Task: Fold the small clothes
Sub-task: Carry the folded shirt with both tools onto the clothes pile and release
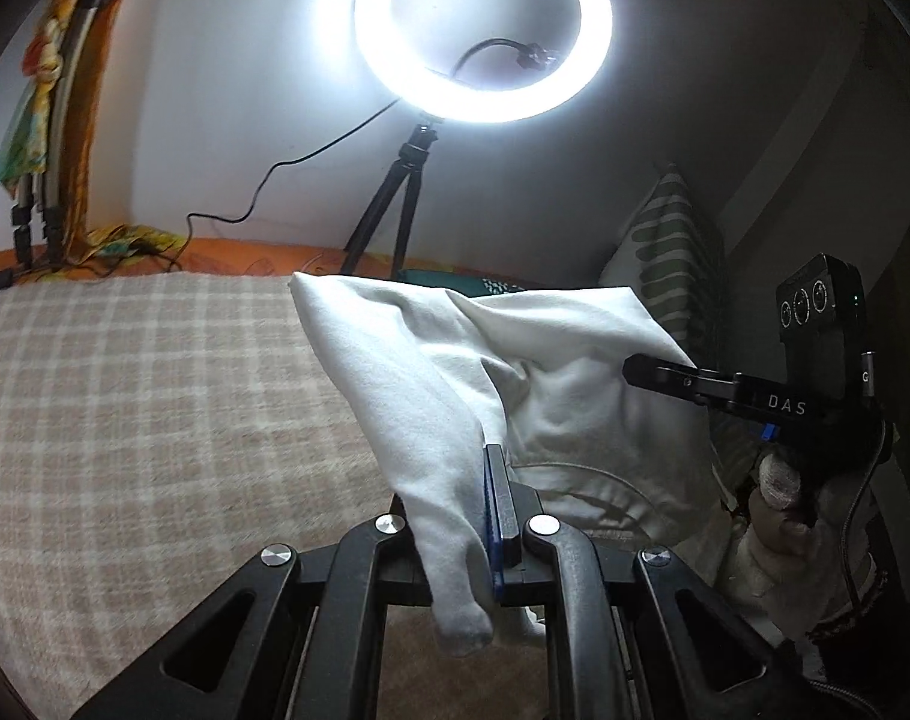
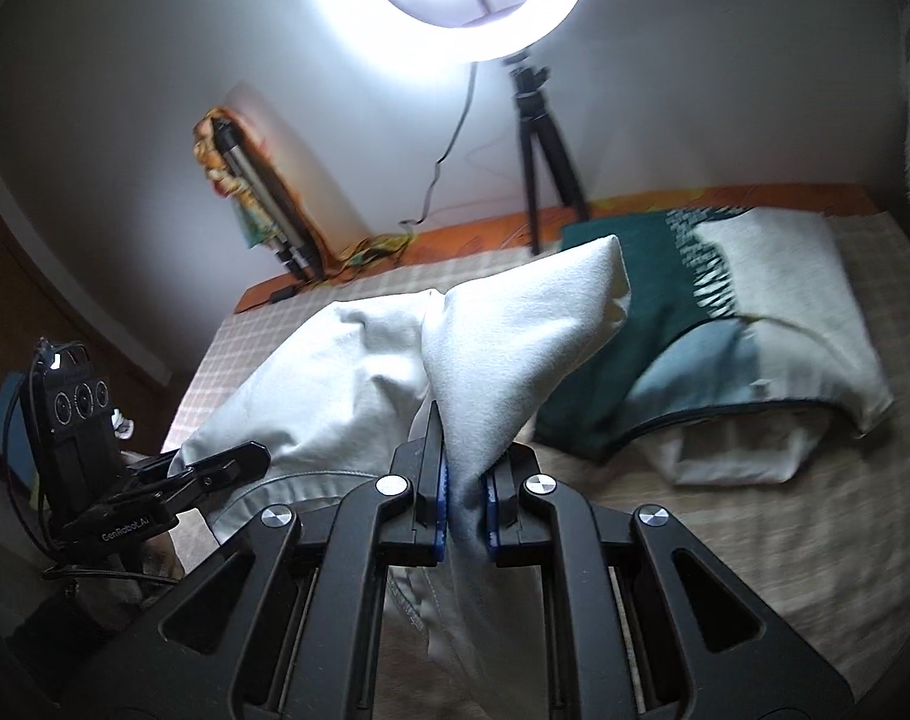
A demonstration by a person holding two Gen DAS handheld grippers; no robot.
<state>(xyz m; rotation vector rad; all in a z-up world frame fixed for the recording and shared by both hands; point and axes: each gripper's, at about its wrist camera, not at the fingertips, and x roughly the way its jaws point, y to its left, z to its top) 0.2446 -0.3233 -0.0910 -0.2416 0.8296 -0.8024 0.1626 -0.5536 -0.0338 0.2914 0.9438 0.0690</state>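
Note:
A small white garment (image 1: 455, 372) hangs in the air between my two grippers, above the checked bed cover (image 1: 125, 420). My left gripper (image 1: 496, 480) is shut on one edge of it; cloth drapes down over the jaws. My right gripper (image 2: 464, 474) is shut on the other edge of the garment (image 2: 515, 336), which rises in a peak above the jaws. In the left wrist view the right gripper (image 1: 641, 369) shows at the right, its tip against the cloth. In the right wrist view the left gripper (image 2: 239, 459) shows at the lower left.
A lit ring light (image 1: 482, 30) on a black tripod (image 1: 389, 204) stands at the bed's far edge, its cable trailing left. A green, blue and white pillow (image 2: 725, 324) lies at the right. Folded tripods with colourful cloth (image 1: 41, 120) lean against the wall.

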